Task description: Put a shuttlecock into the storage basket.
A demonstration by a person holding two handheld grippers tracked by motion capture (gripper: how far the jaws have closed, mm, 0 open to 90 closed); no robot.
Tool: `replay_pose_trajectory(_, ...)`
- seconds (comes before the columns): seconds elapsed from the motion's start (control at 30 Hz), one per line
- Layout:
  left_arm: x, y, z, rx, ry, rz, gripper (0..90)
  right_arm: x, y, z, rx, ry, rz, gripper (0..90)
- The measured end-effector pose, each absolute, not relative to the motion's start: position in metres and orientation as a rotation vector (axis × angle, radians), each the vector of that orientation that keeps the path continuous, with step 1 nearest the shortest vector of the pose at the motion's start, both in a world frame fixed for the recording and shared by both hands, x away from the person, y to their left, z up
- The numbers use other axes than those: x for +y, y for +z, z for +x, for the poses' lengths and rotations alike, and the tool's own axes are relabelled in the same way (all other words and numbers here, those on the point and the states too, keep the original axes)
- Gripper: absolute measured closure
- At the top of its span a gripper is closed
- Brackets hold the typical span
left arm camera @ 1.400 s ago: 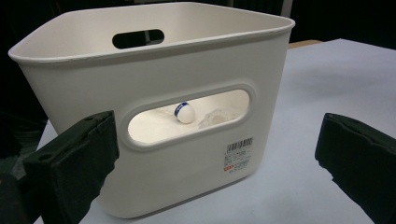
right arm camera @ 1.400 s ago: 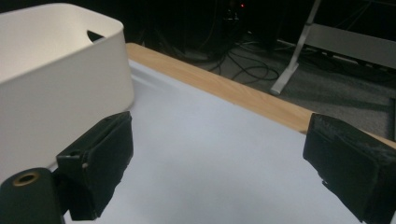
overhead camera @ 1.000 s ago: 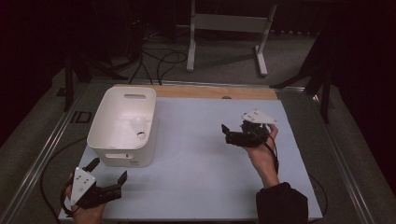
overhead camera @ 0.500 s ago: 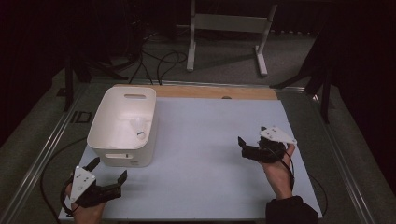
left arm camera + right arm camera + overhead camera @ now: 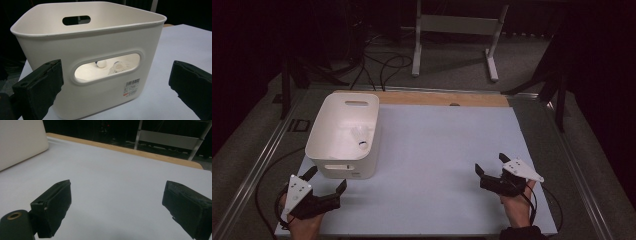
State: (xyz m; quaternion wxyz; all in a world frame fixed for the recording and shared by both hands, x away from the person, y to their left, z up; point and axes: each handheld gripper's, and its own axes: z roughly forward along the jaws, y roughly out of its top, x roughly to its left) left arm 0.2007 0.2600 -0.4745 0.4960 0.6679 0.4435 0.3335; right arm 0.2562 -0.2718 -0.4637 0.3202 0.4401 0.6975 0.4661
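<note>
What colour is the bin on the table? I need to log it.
The bin is plain off-white, with a small barcode label; the left gripper view shows it best.

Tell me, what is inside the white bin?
A shuttlecock lies on the floor of the white bin, also visible through its handle slot. The near wall hides the floor just behind it.

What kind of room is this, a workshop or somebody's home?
Most likely a lab or test studio, not a home. A table with a pale blue mat stands on grey carpet amid black curtains, loose cables lie behind it, and a person holds a cabled gripper in each hand.
</note>
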Motion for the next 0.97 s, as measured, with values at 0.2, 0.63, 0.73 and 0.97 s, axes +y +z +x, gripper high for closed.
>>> replay_pose_trajectory(0.2,0.261,-0.475,0.202,1.081,0.803,1.619,0.2,-0.278,-0.471,0.245,1.81,1.255,1.16,8.5)
replay_pose_trajectory(0.63,0.255,-0.479,0.204,1.056,0.786,1.671,0.2,-0.282,-0.473,0.235,1.79,1.264,1.154,8.6)
replay_pose_trajectory(0.73,0.254,-0.479,0.204,1.052,0.787,1.68,0.2,-0.281,-0.475,0.236,1.79,1.266,1.157,8.6)
replay_pose_trajectory(0.97,0.256,-0.48,0.206,1.067,0.782,1.667,0.2,-0.282,-0.475,0.236,1.792,1.266,1.157,8.6)
